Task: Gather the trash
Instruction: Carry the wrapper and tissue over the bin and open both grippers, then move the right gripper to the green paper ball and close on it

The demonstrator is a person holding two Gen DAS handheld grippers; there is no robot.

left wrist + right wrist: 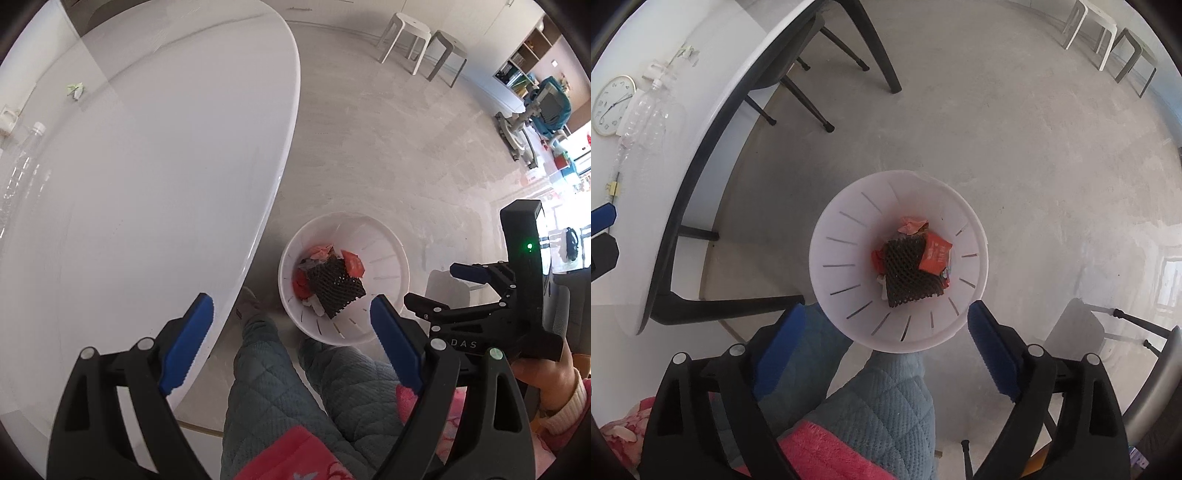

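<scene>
Right gripper (882, 347): your fingers are spread wide with nothing between them. It hangs right over the white bin (827, 266).
Left gripper (291, 347): also spread wide and holding nothing. It sits over the edge of the white table (155, 155).
In the bin: a black foam net (908, 277) and red wrappers (934, 254) lie at the bottom.
Trash left: a clear plastic bottle (22, 162) lies on the table, and a small green and white scrap (75, 90) sits farther off.
How it feels: the bottle looks light, thin, smooth and easy to squash. It may roll.
Where to grab: pinch the bottle gently across its middle. The scrap is soft, so pinch it low, near the tabletop.
</scene>
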